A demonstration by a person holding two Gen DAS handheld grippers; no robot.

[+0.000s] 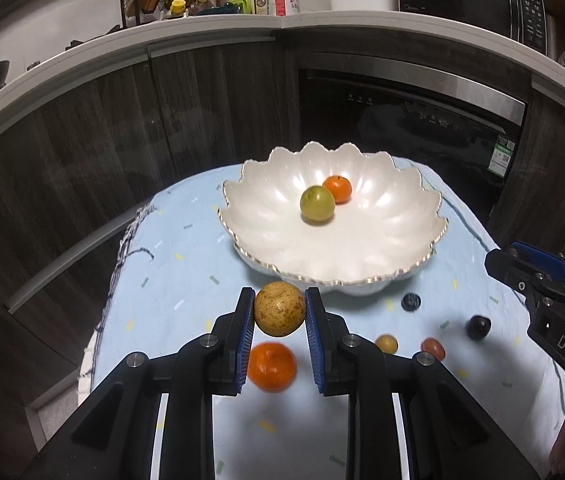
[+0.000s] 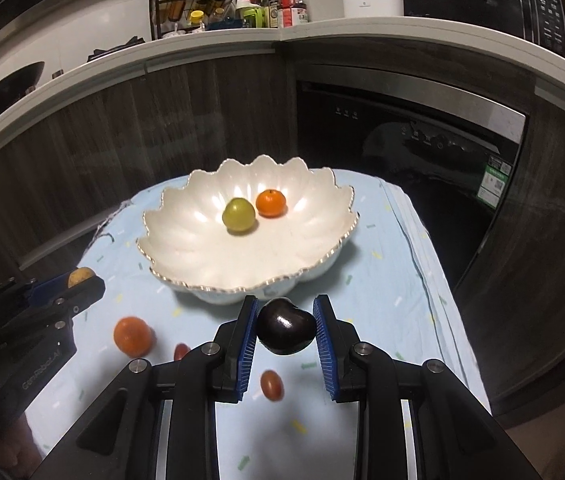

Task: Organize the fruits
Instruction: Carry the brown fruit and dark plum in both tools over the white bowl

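**A:** What are your fingers doing?

**B:** My left gripper (image 1: 279, 310) is pinching the speckled yellow-brown fruit (image 1: 279, 309) between its blue pads. My right gripper (image 2: 286, 326) is clamped on the dark plum (image 2: 285, 326), whose long axis runs across, from pad to pad. Both fruits hang clear of the desk.

**A:** And which way is the bowl?

**B:** Straight ahead of both, just beyond the fingertips. The scalloped white bowl (image 1: 434, 236) sits slightly right of my left hand and slightly left of my right, so neither is clearly nearer. It holds 2 fruits, a green one (image 1: 317, 204) and an orange one (image 1: 338, 189), touching near the middle.

**A:** The surroundings?

**B:** A pale blue cloth (image 1: 186, 264) covers the desk, with 1 orange (image 1: 272, 366) and small fruits loose on it. Dark cabinets (image 1: 202, 112) stand behind.
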